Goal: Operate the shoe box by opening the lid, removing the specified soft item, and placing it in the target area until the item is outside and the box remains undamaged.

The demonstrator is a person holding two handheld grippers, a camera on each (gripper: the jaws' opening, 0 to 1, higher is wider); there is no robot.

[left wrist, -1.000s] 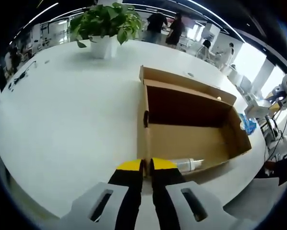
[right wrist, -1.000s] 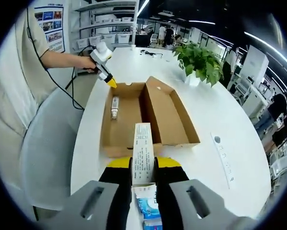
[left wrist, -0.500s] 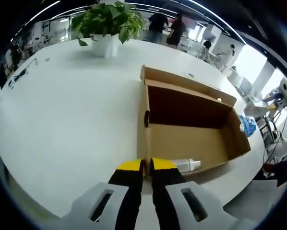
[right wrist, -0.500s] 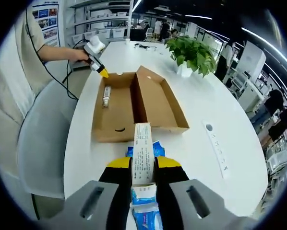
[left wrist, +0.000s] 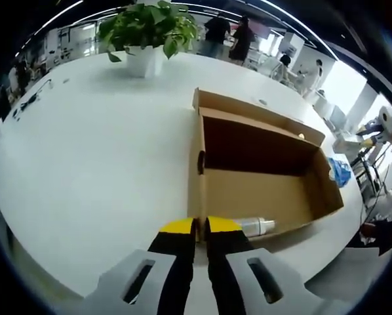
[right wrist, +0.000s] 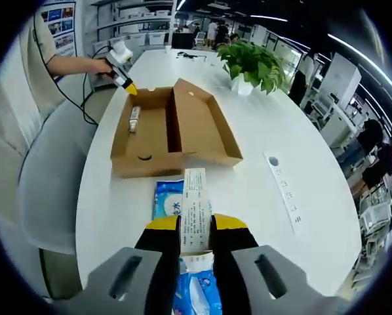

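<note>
Holding the box [left wrist: 261,177] steady, my left tongs [left wrist: 200,226] pinch its near wall so it won't slide. My right tongs [right wrist: 196,226] clamp the blue pack [right wrist: 170,203] by its flap, clear of the box, low over the counter [right wrist: 261,216].

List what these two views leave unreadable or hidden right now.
- Wet-wipe pack, right gripper view: the right gripper and a paper label cover much of it; print too small.
- Bottle in the box, left gripper view: partly behind the left gripper and box wall.
- Strip on the table: markings too small.
</note>
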